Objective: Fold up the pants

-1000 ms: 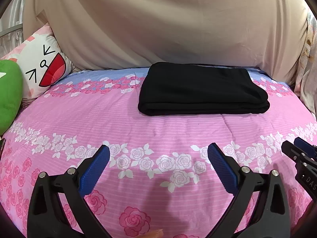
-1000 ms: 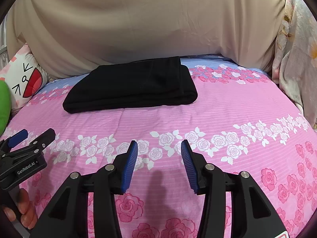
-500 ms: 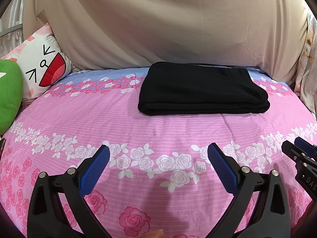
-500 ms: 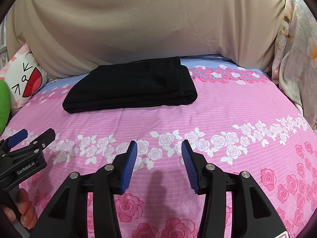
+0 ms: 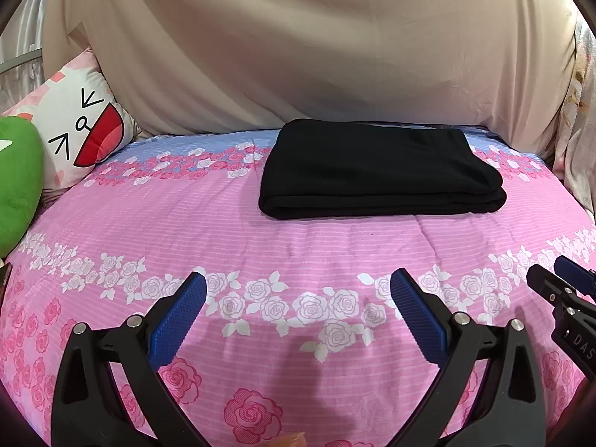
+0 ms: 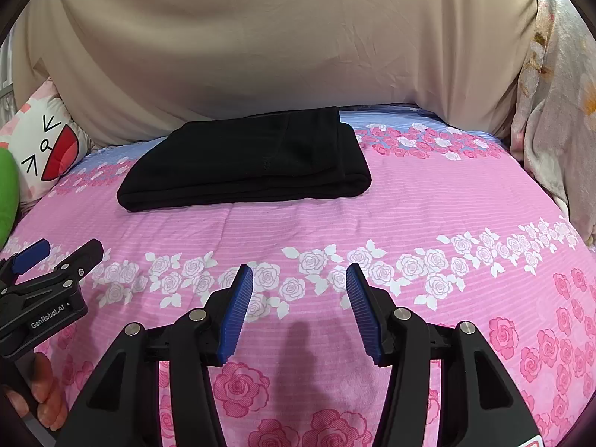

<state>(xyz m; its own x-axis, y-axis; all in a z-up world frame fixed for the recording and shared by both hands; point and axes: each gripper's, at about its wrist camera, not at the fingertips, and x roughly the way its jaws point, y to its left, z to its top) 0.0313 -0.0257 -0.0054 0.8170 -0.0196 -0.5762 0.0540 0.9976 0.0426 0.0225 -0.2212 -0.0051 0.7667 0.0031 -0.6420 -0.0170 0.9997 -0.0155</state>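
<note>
Black pants (image 5: 376,171) lie folded into a neat rectangle at the far side of the pink rose-print bed (image 5: 298,238); they also show in the right wrist view (image 6: 249,160). My left gripper (image 5: 298,287) is open wide and empty, hovering over the near part of the bed, well short of the pants. My right gripper (image 6: 300,277) is open and empty, also over the near bed. Each gripper shows at the edge of the other's view: the right one (image 5: 558,283) and the left one (image 6: 56,257).
A beige sheet (image 5: 298,48) hangs as a backdrop behind the bed. A white cartoon-face pillow (image 5: 78,130) and a green plush (image 5: 15,178) sit at the far left. A floral blanket (image 6: 558,111) lies along the right edge.
</note>
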